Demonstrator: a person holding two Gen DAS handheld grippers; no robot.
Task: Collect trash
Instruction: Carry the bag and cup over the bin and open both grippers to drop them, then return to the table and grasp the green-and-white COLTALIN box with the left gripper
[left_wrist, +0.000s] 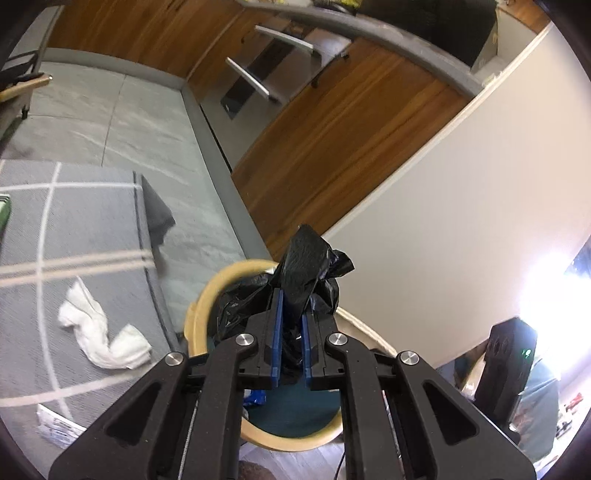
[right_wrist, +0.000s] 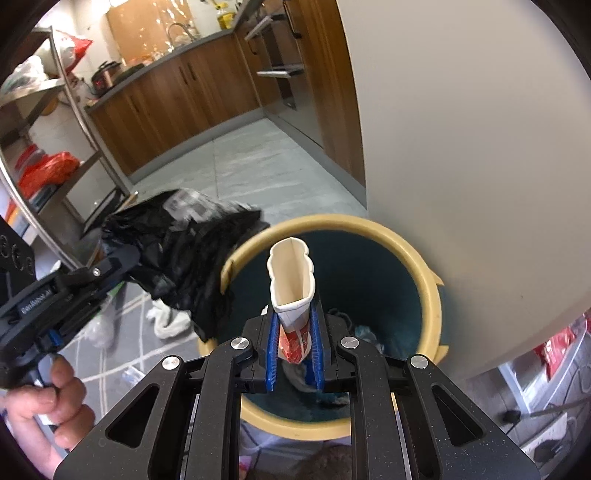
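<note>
Right claw (right_wrist: 293, 347) clamps a crushed, light paper cup (right_wrist: 291, 280) low, at the bin's (right_wrist: 432, 280) 6 o'clock; left claw (left_wrist: 291, 328) pinches a limp, slippery black bag (left_wrist: 306, 266).

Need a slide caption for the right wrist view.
Right tool holds crushed paper cup over yellow-rimmed bin.

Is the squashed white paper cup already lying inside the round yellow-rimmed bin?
No, the right gripper is clamped on the paper cup above the bin.

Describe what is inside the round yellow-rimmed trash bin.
Inside the round yellow-rimmed trash bin a dark teal wall shows, with some crumpled scraps at the bottom. The right gripper and its squashed paper cup hide the rest.
</note>
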